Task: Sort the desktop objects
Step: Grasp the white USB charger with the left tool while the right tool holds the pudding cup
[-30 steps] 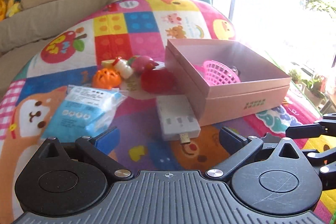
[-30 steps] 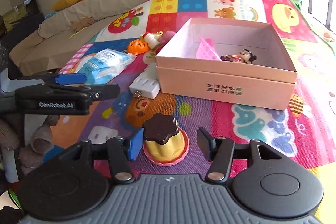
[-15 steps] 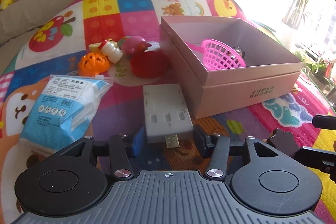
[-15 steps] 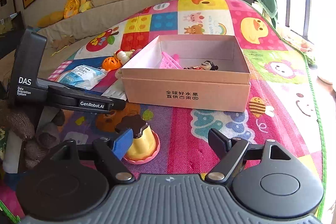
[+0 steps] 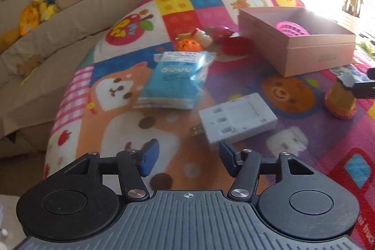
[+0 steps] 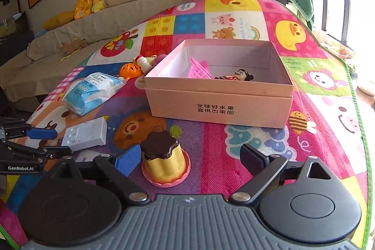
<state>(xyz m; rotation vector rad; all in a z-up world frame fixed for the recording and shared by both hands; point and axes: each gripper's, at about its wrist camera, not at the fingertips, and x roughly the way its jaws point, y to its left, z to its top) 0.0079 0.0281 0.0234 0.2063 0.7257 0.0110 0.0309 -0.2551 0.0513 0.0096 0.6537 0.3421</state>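
A white power adapter (image 5: 238,120) lies on the colourful mat, just beyond my open left gripper (image 5: 187,159); its right fingertip touches the adapter's near edge. It also shows in the right wrist view (image 6: 85,134). A yellow pudding toy (image 6: 164,157) with a brown top stands between the fingers of my open right gripper (image 6: 189,157), close to the left finger. The pudding also shows in the left wrist view (image 5: 341,101). A pink cardboard box (image 6: 220,107) holds a pink basket (image 6: 200,69) and a small figurine (image 6: 236,76).
A blue tissue pack (image 5: 174,82), an orange ball (image 5: 188,45), a red toy (image 5: 235,45) and other small toys lie left of the box. A beige sofa (image 6: 77,36) with plush toys runs along the mat's far left side.
The left gripper has swung left and pulled back, and the adapter now lies skewed, farther from the box. The right gripper opened wider around the pudding toy.
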